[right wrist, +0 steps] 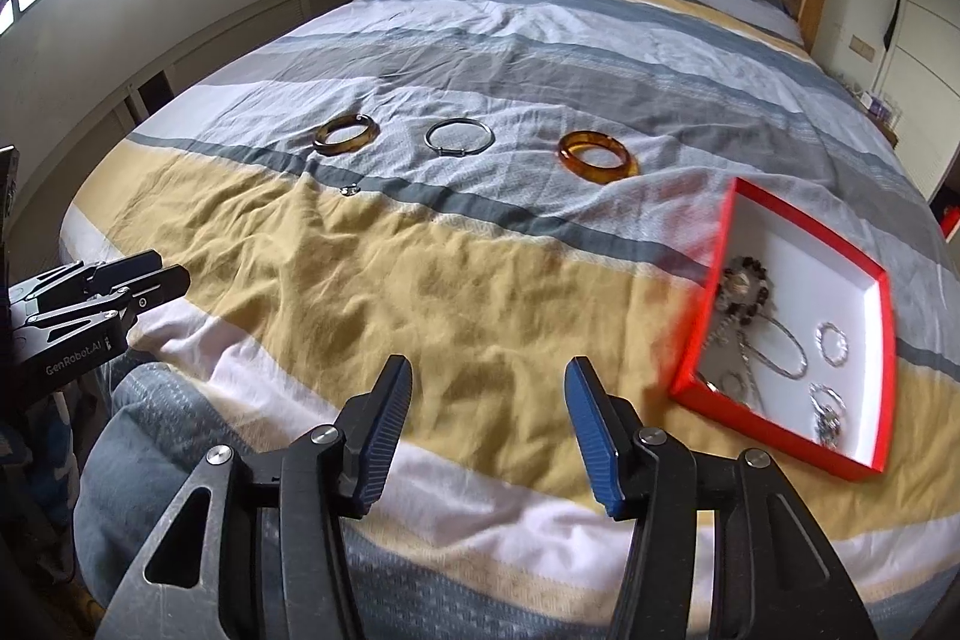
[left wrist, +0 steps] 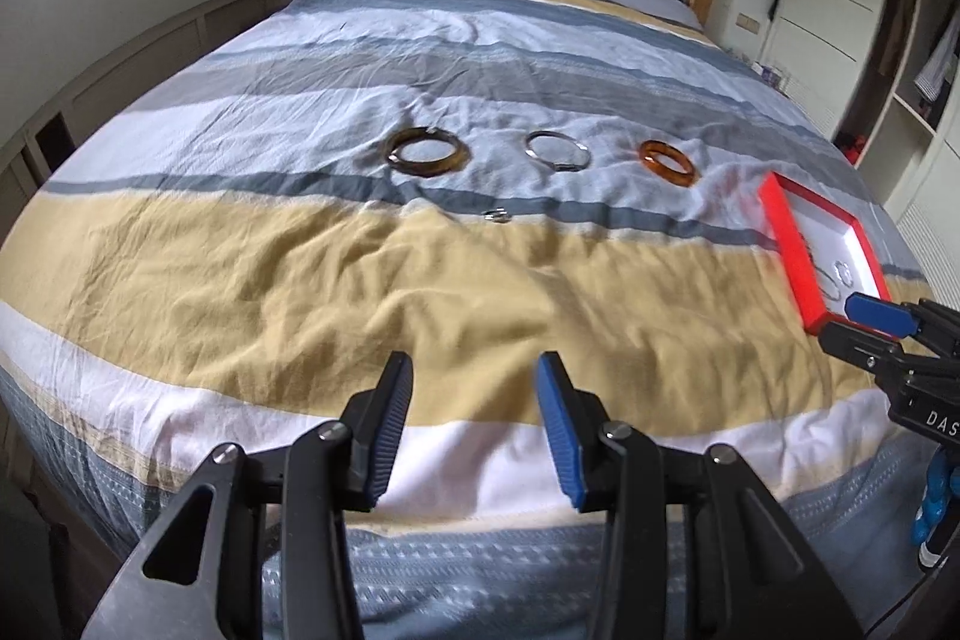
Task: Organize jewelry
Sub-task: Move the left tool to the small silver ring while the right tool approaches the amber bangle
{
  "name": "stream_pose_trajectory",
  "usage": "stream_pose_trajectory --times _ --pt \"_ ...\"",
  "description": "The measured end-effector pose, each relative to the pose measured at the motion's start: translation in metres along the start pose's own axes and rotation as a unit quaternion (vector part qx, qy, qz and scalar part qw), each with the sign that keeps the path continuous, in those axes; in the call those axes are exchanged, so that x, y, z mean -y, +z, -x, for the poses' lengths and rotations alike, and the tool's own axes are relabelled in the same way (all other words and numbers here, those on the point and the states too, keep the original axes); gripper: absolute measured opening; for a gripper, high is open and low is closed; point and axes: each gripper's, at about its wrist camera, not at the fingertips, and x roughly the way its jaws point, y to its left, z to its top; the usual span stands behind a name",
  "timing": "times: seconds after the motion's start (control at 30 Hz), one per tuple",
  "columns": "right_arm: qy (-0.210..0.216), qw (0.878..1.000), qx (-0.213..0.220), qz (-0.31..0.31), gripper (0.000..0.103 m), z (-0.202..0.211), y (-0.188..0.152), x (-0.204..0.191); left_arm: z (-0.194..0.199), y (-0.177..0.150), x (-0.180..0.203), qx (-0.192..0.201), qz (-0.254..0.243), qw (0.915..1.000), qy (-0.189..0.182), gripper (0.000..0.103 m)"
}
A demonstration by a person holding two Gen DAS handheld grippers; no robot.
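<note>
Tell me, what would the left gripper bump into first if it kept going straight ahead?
Probably the bedspread. The left gripper, jaws open, points over bare yellow cloth; the small ring lies farther along, roughly in line.

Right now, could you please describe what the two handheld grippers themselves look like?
Both are black metal scissor-linkage frames with silver pivot bolts and triangular cut-outs. The left gripper and right gripper each carry two fingers faced with ribbed blue pads. White lettering marks the bodies: "GenRobot.AI" on the left one, and "DAS", cut off by the frame edge, on the right one.
</note>
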Motion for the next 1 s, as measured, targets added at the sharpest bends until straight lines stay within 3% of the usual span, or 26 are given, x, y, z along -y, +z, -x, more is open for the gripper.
stream_pose_trajectory --times 0.2,0.47,0.77,1.0 --pt "0.019 1.0 -0.004 0.006 0.053 -0.041 0.024 0.001 -0.034 0.018 -0.023 -0.008 0.018 0.9998 -0.004 0.041" --pt "0.022 1.0 0.005 -0.005 0.056 -0.092 0.063 0.029 -0.087 0.064 -0.004 -0.005 -0.007 0.998 -0.062 0.041" --pt "-0.01 0.999 0.02 -0.048 0.072 -0.148 0.115 0.079 -0.156 0.085 0.008 -0.026 -0.012 0.9982 -0.053 0.041" --pt "-0.028 0.997 0.012 -0.069 0.089 -0.196 0.145 0.102 -0.172 0.081 0.004 -0.024 -0.009 0.9977 -0.062 0.041"
